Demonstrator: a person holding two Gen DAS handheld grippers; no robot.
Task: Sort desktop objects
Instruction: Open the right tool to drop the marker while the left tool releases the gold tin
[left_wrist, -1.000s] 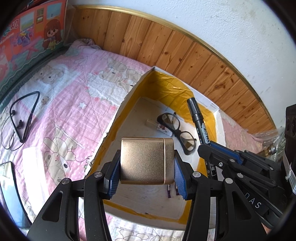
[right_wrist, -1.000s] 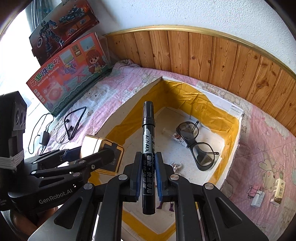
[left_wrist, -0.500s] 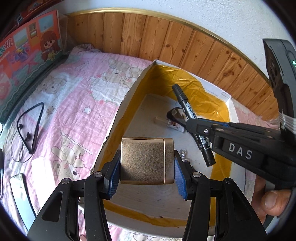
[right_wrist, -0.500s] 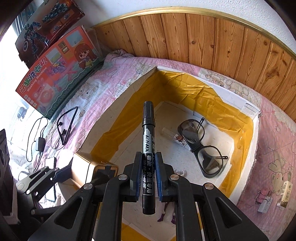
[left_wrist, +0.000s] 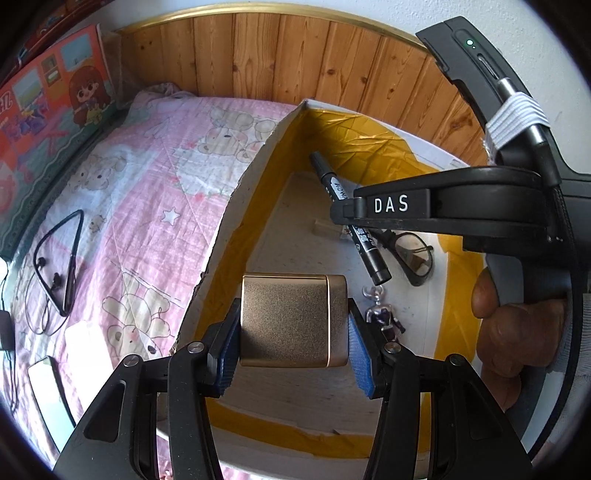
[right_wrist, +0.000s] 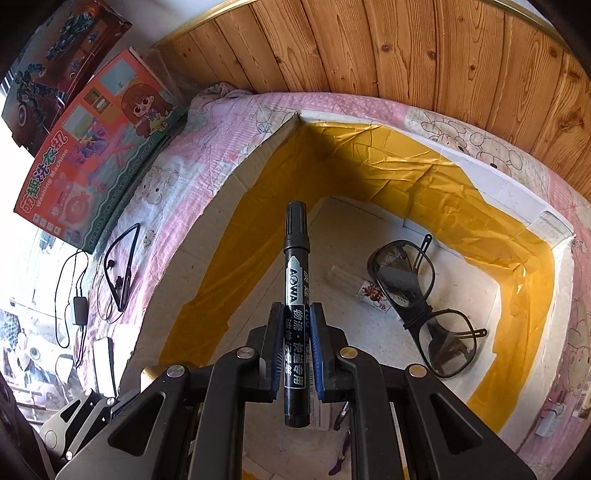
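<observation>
Yellow-taped box (right_wrist: 436, 184) below holds glasses (right_wrist: 417, 302) and perhaps a figurine (left_wrist: 384, 319); my left gripper (left_wrist: 293, 341) pinches a gold case (left_wrist: 288, 319), my right gripper (right_wrist: 296, 345) an "AOWA" marker (right_wrist: 295, 295).

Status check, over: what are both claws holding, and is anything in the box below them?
Left claw shut on gold case. Right claw shut on black marker. Both over yellow-taped box. Glasses and small figure already on box floor.
</observation>
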